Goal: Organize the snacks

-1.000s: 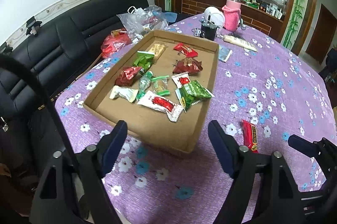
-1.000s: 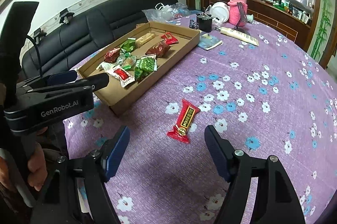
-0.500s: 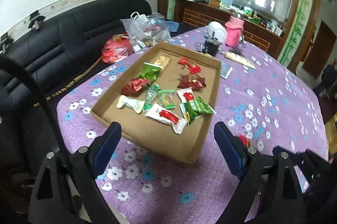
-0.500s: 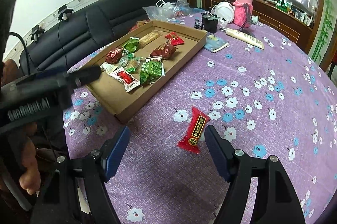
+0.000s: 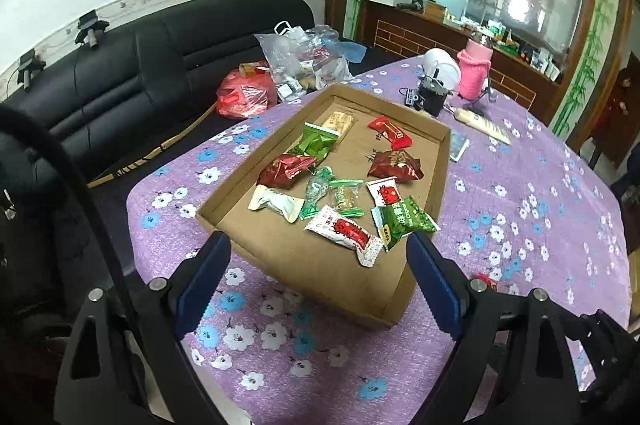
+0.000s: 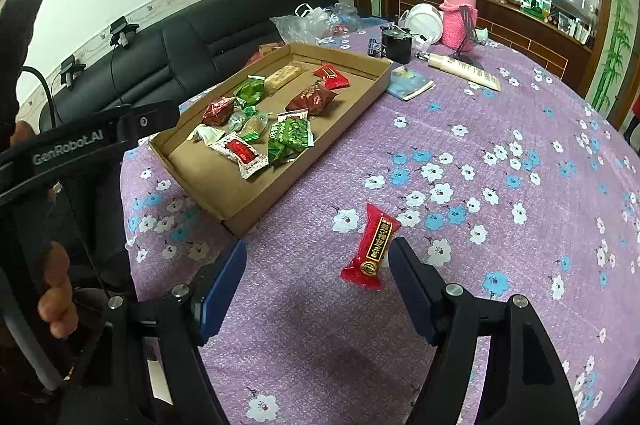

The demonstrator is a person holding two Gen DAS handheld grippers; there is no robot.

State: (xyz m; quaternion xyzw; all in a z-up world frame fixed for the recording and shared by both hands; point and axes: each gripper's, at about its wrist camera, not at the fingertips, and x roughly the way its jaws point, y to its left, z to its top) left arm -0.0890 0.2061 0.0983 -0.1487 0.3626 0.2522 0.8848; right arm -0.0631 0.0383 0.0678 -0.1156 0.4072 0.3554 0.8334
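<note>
Snack bar [image 6: 372, 245] beside cardboard tray [image 6: 256, 203], unobstructed

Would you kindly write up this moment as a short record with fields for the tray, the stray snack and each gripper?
tray: open cardboard tray on the purple floral tablecloth, holding about ten wrapped snacks
stray snack: red bar wrapper lying on the cloth outside the tray, just ahead of the right gripper
right gripper: open, empty
left gripper: left gripper open, empty, over the tray's near end
</note>
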